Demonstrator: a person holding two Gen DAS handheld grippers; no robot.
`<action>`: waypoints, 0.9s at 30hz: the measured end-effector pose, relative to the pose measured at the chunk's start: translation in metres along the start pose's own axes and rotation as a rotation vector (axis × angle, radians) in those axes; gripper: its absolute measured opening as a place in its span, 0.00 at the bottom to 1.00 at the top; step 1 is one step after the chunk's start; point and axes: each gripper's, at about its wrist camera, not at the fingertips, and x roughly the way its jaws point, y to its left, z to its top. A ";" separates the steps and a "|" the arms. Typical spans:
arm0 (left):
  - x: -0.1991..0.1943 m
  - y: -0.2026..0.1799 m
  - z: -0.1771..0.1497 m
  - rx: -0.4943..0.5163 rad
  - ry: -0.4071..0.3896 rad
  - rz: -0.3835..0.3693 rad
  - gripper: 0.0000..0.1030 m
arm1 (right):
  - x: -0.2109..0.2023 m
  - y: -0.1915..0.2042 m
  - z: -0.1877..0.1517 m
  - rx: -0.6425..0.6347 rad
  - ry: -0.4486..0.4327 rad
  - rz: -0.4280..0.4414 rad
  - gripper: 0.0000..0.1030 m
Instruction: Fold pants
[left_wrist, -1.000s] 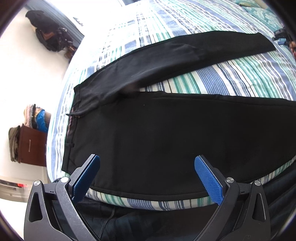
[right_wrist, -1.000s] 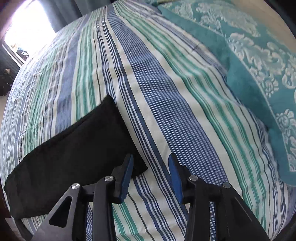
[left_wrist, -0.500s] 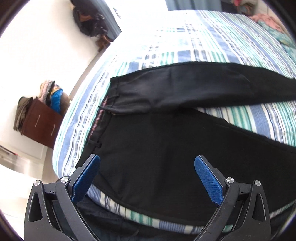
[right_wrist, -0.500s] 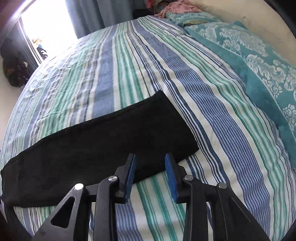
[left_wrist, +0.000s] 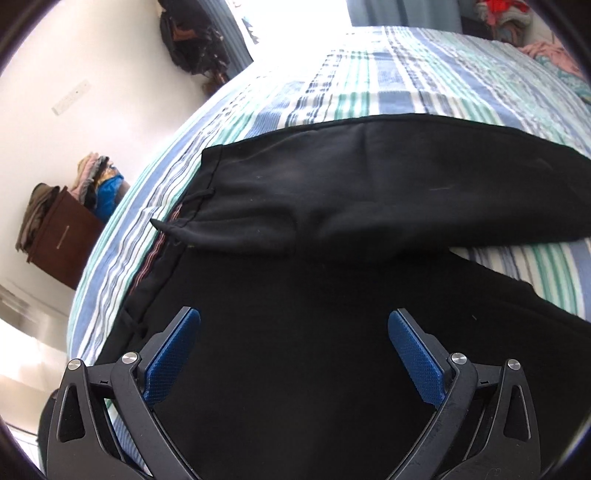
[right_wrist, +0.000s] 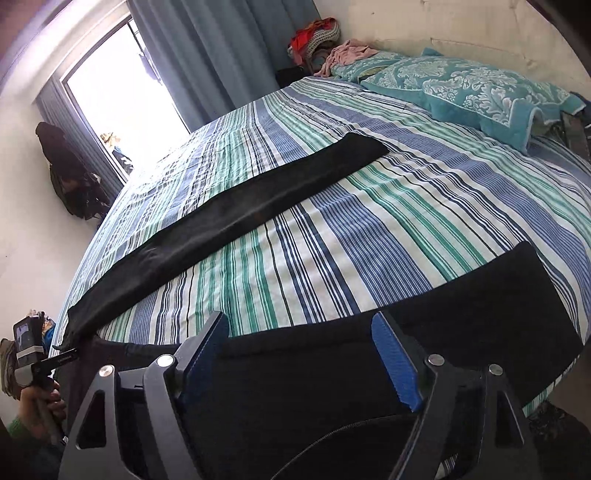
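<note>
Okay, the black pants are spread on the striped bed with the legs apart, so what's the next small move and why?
Probably lower the left hand-held gripper onto the near waistband corner of the black pants and close. Its jaws are open and empty just above it. The right hand-held gripper, opening with nothing between its pads, hangs over the near leg, while the far leg lies apart.

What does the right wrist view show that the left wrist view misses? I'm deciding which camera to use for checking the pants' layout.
Only the right wrist view shows both leg hems, the far leg at full length, the teal pillow and the opening right gripper, nothing between its jaws. Only the left shows the waistband, the wooden cabinet and the open left gripper. Both show the black pants spread on the striped bedsheet.
</note>
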 end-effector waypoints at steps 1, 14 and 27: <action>-0.009 -0.001 -0.009 0.009 -0.018 -0.014 0.99 | 0.000 0.003 -0.001 -0.020 -0.002 0.003 0.80; 0.064 0.034 0.033 0.014 0.065 -0.145 1.00 | 0.005 -0.002 0.005 -0.045 -0.078 -0.034 0.82; 0.078 0.055 0.017 -0.002 -0.024 -0.383 1.00 | 0.030 -0.008 0.015 0.001 -0.018 -0.014 0.84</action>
